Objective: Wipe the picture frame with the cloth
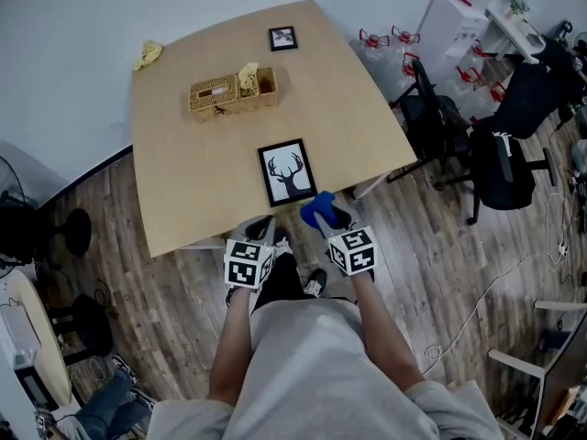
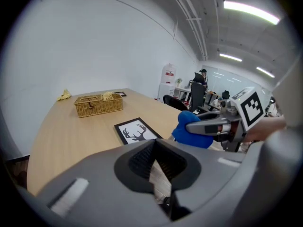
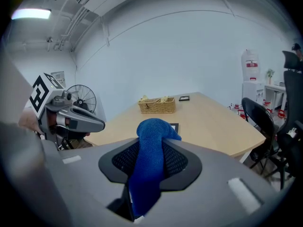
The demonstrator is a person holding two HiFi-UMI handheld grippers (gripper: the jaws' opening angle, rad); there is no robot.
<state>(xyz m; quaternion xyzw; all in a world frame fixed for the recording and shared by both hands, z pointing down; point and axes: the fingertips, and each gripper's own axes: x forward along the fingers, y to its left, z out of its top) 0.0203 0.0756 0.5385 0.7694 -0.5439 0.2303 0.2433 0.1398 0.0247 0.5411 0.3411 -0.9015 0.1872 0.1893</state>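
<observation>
Though tiny overhead, right claw (image 3: pixel 150 148) tight on blue cloth (image 3: pixel 151 174) in its own view; left claw (image 2: pixel 155 148) seemingly closed, empty.

The table (image 1: pixel 188 186) is a light wood-top one with rounded corners, standing on a plank floor (image 1: pixel 440 246). Right by the near edge a black picture frame (image 1: pixel 287 171) with a deer-head silhouette lies flat, and further back, around mid-table, there's a wicker basket (image 1: pixel 233 93) with some yellowish stuff in it. At the far end sits a second small frame (image 1: pixel 282 38), and a crumpled yellow lump (image 1: pixel 147 54) is off at the far left corner, well apart from the rest.
</observation>
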